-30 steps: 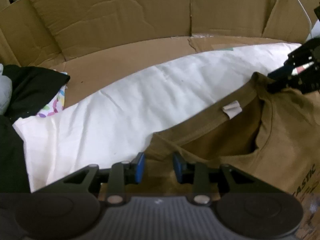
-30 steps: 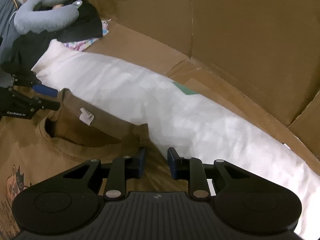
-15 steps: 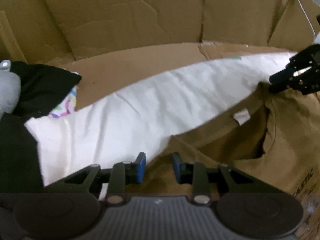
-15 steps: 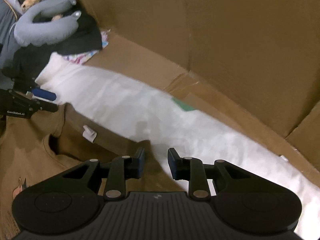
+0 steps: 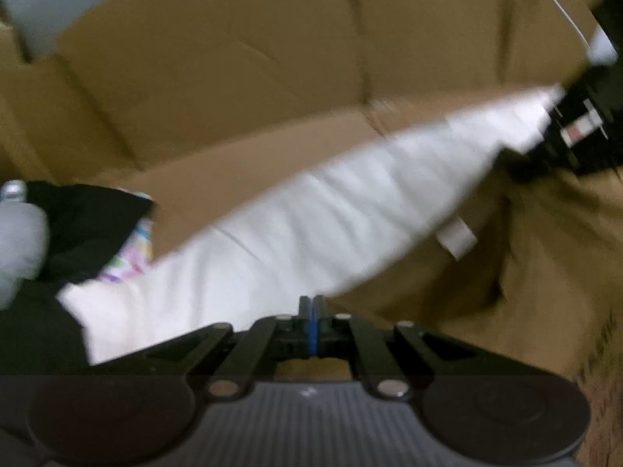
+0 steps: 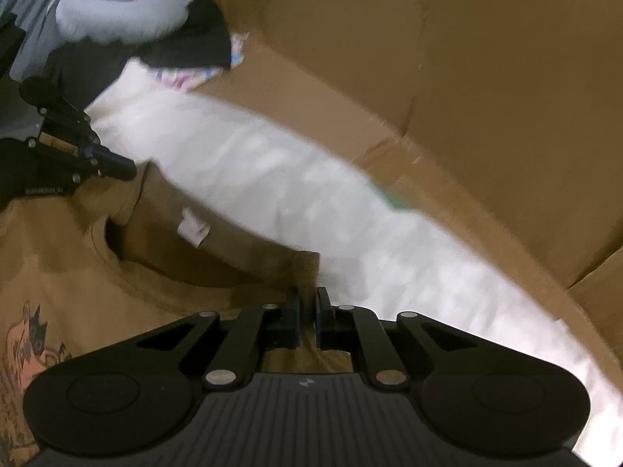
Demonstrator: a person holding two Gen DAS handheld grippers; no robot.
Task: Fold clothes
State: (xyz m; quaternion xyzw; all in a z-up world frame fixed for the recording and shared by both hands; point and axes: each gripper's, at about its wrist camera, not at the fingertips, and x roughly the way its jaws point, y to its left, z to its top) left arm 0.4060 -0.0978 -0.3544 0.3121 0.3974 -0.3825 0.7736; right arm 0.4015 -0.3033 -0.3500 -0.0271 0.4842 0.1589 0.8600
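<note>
A brown T-shirt [image 5: 545,272] [image 6: 78,264] with a white neck label [image 6: 192,229] lies collar-up on a white cloth [image 6: 292,186]. A cartoon print [image 6: 31,342] shows on its chest. My left gripper [image 5: 311,305] [image 6: 124,167] is at the shirt's left shoulder, its jaws closing to a pinch on the cloth edge there. My right gripper [image 6: 307,303] [image 5: 521,163] is at the other shoulder, jaws closing with a fold of brown cloth between the pads. The collar edge runs stretched between the two grippers. The left wrist view is blurred.
Cardboard walls [image 5: 233,78] [image 6: 467,78] enclose the work area at the back and right. At the far left sits a pile with a black garment [image 6: 187,39], a grey plush toy [image 6: 117,15] and a patterned cloth [image 5: 128,260].
Both grippers' jaws went from open to shut at the shirt's shoulders. The collar edge now runs straighter between them, and both views have shifted a little and blurred.
</note>
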